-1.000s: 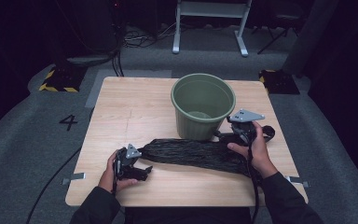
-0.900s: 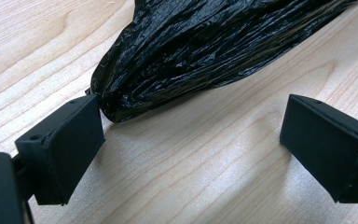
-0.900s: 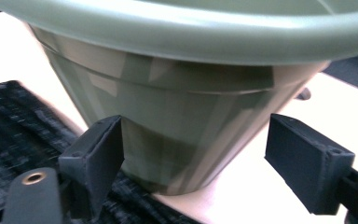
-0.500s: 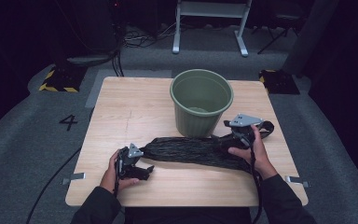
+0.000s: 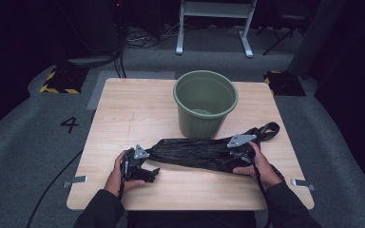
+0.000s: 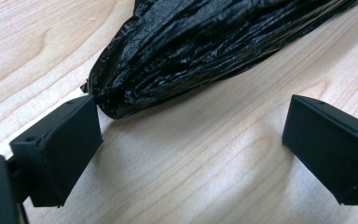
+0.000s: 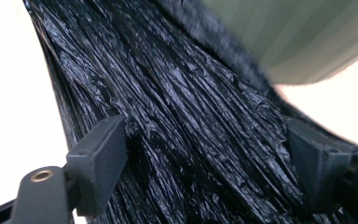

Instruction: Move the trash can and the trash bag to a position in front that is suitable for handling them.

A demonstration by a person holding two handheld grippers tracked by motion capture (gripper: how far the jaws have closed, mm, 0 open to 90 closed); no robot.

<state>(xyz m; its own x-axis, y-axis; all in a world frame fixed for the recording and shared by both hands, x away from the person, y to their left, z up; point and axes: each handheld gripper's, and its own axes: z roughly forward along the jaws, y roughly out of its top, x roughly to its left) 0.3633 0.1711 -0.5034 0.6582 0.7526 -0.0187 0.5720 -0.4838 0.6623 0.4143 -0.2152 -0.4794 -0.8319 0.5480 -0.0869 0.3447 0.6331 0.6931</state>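
Fingers [image 7: 205, 158] now lower, seemingly astride bag [image 7: 177, 116]

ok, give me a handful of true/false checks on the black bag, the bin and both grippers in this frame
1. The black bag lies stretched on the table in front of the green bin. True.
2. The bag is already inside the bin. False: it lies on the table outside it.
3. The left gripper is clamped on the bag's end. False: its jaws stand open, one beside the bag's tip.
4. The right gripper has the bag between its wide-open jaws. True.
5. The bin lies tipped on its side. False: it stands upright.
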